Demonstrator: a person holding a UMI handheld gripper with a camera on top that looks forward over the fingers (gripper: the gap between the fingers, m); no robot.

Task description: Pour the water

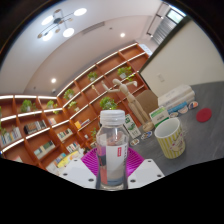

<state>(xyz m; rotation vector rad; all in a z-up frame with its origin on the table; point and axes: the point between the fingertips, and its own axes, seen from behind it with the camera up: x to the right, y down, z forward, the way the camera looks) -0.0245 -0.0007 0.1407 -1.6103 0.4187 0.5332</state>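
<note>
One clear plastic water bottle (113,150) with a white cap and a pink label was seen at lower centre of the frame, clamped between the pink pads of the gripper (112,168), which were closed against its sides at label height. A pale yellow-green mug (169,138) stood on the grey counter (200,135) to the right, near but apart from the bottle. The bottle was judged light, thin-walled and easily squeezed, its smooth film somewhat slippery; a hold at mid-body over the label was considered soundest. Whether the cap was loosened could not be told. Wooden bookshelves (60,110) filled the left background.
</note>
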